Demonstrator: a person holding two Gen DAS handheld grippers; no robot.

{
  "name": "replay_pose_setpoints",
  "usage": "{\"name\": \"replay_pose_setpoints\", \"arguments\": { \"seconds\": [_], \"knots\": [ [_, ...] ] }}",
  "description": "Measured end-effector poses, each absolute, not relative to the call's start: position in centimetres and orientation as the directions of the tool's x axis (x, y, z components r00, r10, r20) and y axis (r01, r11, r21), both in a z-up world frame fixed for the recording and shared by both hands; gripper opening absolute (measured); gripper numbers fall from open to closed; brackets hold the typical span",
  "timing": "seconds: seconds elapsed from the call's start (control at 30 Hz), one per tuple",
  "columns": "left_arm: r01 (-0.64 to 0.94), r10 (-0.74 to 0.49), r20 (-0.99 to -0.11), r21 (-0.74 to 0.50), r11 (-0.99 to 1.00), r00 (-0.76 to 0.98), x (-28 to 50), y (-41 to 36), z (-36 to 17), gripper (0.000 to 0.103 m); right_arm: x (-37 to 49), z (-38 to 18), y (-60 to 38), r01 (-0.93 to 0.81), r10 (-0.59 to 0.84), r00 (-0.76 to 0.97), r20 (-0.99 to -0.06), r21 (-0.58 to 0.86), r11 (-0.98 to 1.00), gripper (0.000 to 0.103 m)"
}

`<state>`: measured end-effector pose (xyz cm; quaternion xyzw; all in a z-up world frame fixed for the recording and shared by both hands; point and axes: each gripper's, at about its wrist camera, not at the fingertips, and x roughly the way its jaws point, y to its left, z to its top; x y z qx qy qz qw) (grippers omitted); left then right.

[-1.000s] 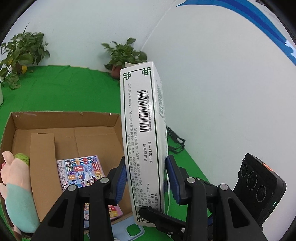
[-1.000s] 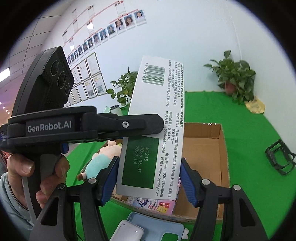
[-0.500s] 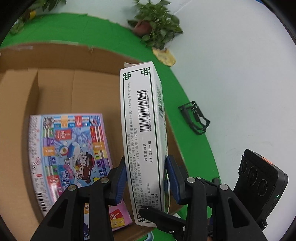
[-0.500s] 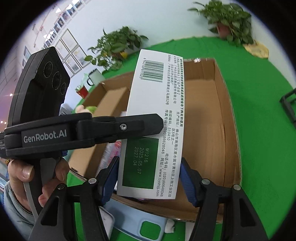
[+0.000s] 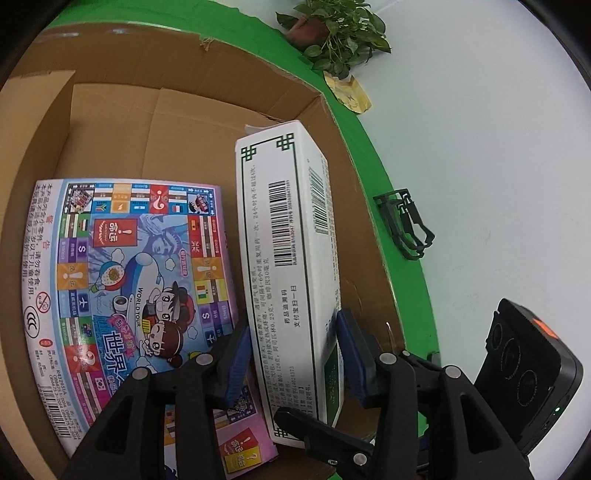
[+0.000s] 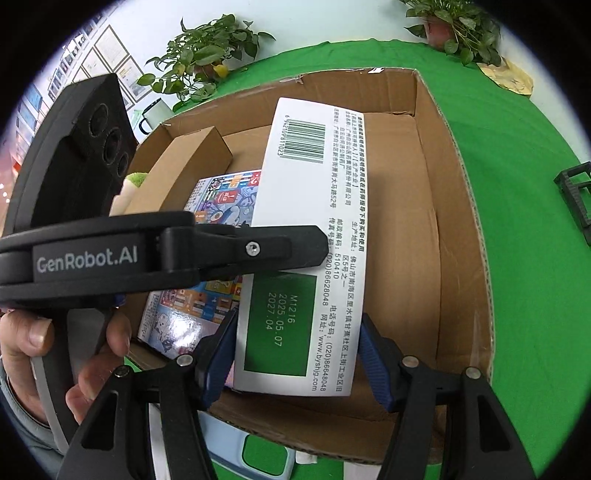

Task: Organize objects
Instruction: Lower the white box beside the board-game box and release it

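A white medicine box (image 5: 288, 266) with green trim and barcodes is held by both grippers inside the open cardboard box (image 5: 110, 122). My left gripper (image 5: 295, 358) is shut on the medicine box's narrow sides. My right gripper (image 6: 299, 360) is shut on the same medicine box (image 6: 314, 229) across its wider faces, near the same end. The medicine box hangs low in the right part of the cardboard box (image 6: 461, 206), beside a colourful board game box (image 5: 125, 288) lying flat on the bottom. The board game box also shows in the right wrist view (image 6: 218, 206).
A small brown carton (image 6: 184, 162) and a plush toy (image 6: 129, 184) sit at the cardboard box's left side. A black clip (image 5: 406, 225) lies on the green cloth to the right. Potted plants (image 5: 332, 33) stand at the back. A light blue case (image 6: 258, 454) lies in front of the box.
Both grippers have carried the medicine box forward and down, from above the cardboard box's rim into its right part. The box bottom now fills both views.
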<state>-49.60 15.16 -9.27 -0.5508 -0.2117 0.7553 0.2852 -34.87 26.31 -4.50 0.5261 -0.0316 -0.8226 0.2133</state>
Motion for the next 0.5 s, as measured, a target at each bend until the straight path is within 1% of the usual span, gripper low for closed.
{"name": "replay_pose_setpoints", "arguments": {
  "seconds": [0.07,0.1,0.17,0.33,0.5],
  "knots": [
    [-0.203,0.654,-0.719,-0.622,-0.756,-0.236,-49.0,15.2,-9.1,0.046,-35.7,-4.7,26.5,0.317,-0.371,-0.352,-0.859,0.264,-0.911,0.062],
    [-0.202,0.649,-0.721,-0.616,-0.761,-0.245,-48.5,15.1,-8.8,0.051,-35.7,-4.7,26.5,0.316,-0.364,-0.35,-0.863,0.256,-0.913,0.061],
    [-0.204,0.625,-0.729,-0.591,-0.78,-0.279,-48.0,15.0,-8.5,0.057,-35.7,-4.8,26.3,0.323,-0.342,-0.346,-0.874,0.232,-0.918,0.061],
    [-0.201,0.583,-0.757,-0.547,-0.812,-0.296,-46.8,14.1,-8.2,0.058,-35.5,-5.0,25.7,0.316,-0.288,-0.345,-0.893,0.178,-0.932,0.062],
    [-0.197,0.574,-0.757,-0.54,-0.818,-0.311,-45.7,12.6,-8.2,0.058,-35.3,-5.1,25.2,0.308,-0.261,-0.331,-0.907,0.157,-0.938,0.064]
  ]
}}
